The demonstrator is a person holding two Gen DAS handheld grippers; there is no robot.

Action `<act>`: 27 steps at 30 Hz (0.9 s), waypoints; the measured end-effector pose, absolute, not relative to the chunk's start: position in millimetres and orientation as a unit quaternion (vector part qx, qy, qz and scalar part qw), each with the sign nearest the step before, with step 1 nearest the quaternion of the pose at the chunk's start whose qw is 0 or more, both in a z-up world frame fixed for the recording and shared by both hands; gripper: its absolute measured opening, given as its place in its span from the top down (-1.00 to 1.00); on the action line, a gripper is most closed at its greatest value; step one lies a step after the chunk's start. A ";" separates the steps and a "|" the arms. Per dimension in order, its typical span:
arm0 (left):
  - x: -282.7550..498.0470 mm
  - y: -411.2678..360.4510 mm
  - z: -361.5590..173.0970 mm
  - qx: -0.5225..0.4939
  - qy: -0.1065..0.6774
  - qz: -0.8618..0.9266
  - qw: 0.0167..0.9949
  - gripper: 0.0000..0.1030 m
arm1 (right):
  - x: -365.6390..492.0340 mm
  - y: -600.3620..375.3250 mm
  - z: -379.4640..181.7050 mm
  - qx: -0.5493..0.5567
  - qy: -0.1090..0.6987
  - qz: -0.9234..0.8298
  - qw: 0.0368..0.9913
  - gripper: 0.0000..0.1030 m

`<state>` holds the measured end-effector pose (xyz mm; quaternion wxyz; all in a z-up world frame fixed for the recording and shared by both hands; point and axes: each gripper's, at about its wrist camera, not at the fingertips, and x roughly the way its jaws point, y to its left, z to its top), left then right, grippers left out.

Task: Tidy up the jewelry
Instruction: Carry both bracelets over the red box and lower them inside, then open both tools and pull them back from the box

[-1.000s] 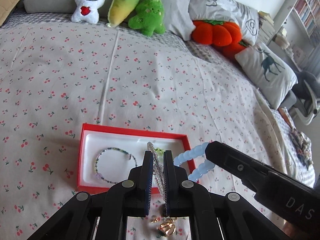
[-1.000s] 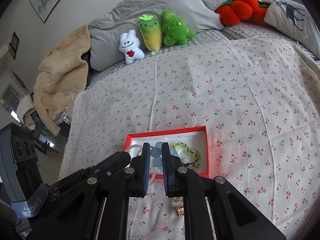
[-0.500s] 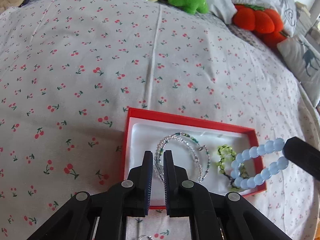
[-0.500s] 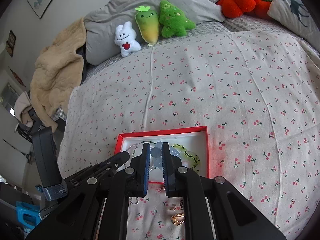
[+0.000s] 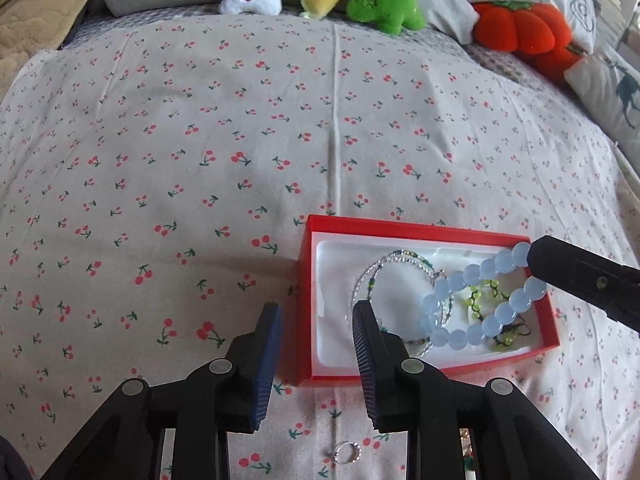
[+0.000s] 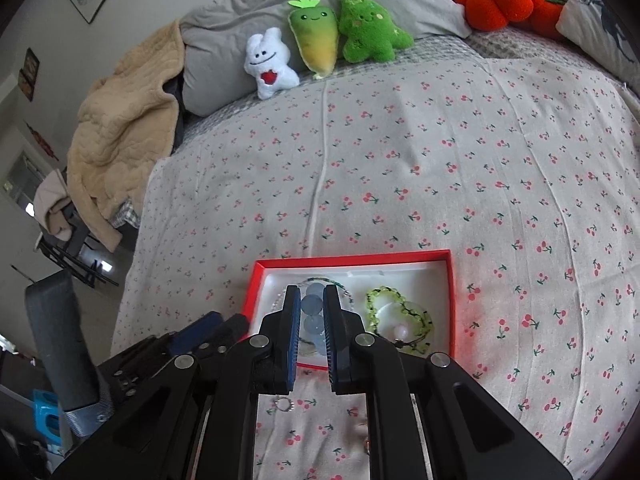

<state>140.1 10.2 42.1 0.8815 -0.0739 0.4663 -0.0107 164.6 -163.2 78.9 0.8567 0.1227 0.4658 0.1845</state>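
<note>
Since half a second ago the left gripper (image 5: 316, 344) has let go of the clear beaded bracelet (image 5: 374, 276), spread its jaws wide and drawn back off the near-left corner of the red box (image 5: 416, 227). Its jaws now hold nothing, and only bedspread (image 5: 240, 128) shows between them.

The right gripper (image 6: 311, 334) stays clenched on the blue bead bracelet (image 5: 472, 300), its jaws hovering over the box; from the left wrist view the loop of pale blue beads hangs from the jaw tips above the white lining.

The one red box holds three pieces lying flat: the clear beaded bracelet and a thin green-beaded strand (image 5: 420, 260), overlapping in the left half, and a yellow-green bracelet (image 6: 394, 306) in the right half. The blue bracelet makes four, though it hangs above them, and I cannot tell whether it touches the lining.

Outside the box, a small silver ring (image 5: 347, 452) lies on the bedspread just in front of it. Against the pillows stand three plush toys: a white one (image 6: 270, 65), a carrot (image 6: 316, 38) and a green one (image 6: 370, 28).
</note>
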 end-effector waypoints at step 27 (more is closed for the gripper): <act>122.5 14.8 36.9 -0.074 0.487 -0.007 0.870 -0.37 | 148.1 -187.0 59.4 -0.007 0.486 0.102 0.868 0.00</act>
